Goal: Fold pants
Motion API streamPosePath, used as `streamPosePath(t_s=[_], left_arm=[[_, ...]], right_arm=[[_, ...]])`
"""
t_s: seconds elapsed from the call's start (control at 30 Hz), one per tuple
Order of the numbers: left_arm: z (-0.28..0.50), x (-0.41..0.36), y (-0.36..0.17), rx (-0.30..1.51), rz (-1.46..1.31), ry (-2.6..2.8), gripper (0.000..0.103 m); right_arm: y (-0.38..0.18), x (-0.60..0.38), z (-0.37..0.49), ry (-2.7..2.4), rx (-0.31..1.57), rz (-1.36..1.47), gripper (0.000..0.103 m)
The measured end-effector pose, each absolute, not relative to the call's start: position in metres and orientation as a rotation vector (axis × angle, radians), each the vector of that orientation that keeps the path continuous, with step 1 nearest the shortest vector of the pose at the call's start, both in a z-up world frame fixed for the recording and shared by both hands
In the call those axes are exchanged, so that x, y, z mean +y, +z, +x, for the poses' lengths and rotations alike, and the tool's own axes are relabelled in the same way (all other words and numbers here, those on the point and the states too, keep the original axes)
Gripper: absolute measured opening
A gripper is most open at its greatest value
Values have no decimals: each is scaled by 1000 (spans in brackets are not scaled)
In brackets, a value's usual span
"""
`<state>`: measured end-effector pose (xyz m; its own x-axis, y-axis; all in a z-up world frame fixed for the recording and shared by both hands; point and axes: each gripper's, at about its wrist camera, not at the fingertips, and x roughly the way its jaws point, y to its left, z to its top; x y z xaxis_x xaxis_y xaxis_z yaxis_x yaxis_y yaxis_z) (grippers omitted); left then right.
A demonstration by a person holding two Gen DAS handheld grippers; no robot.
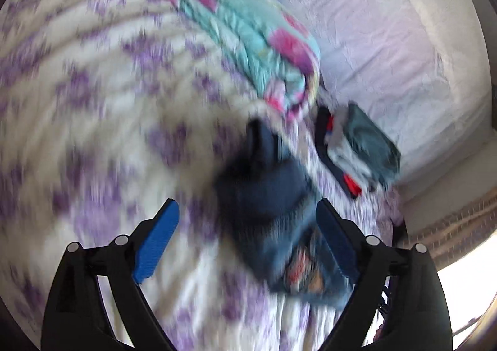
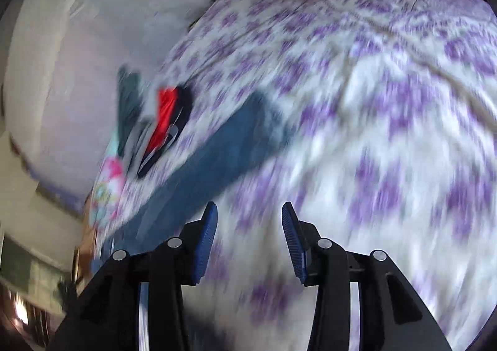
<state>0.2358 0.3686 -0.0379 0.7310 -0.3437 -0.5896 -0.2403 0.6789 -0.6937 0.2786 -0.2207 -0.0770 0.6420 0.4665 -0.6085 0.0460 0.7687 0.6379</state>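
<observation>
Both views are blurred by motion. Dark blue pants (image 1: 273,205) lie bunched on a white bedspread with purple flowers (image 1: 93,86). My left gripper (image 1: 247,211) is open wide above them, its blue pads on either side of the cloth without pressing it. In the right wrist view the pants (image 2: 217,158) stretch as a long blue band from the lower left toward the middle. My right gripper (image 2: 250,215) is open, with only the bedspread (image 2: 372,133) between its fingers; the pants lie just left of its left pad.
A stack of folded clothes (image 1: 357,145), teal, white, red and dark, rests beyond the pants; it shows too in the right view (image 2: 152,121). A rolled turquoise and pink quilt (image 1: 248,34) lies behind. A pale lilac sheet (image 1: 372,24) covers the far side.
</observation>
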Motion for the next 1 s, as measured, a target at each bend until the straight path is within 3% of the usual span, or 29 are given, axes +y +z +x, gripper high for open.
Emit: streamPosePath(t_s=[0.23,0.4,0.43,0.5,0.8,1.0], left_arm=[[213,327,-62,814,-816,-167,87],[214,309,-65,829,-758,-158,89],[214,308,-65,827,-756,-160,89],[214,308,-65,823,-768,-164,90],[216,317,-73,813,-812,-176,92],[240,308,-70,850,-771,-140,98]], right_arm=[[-104,-162,205,405,958,663,47],[-101,-126,196,389,913,505,51],[-100,-120,197,391,904,484,49],[-98,-113,197,398,880,478,20],[-5,-189,195,262,589,533,14],[-23,-234,255,177,699,580,17]])
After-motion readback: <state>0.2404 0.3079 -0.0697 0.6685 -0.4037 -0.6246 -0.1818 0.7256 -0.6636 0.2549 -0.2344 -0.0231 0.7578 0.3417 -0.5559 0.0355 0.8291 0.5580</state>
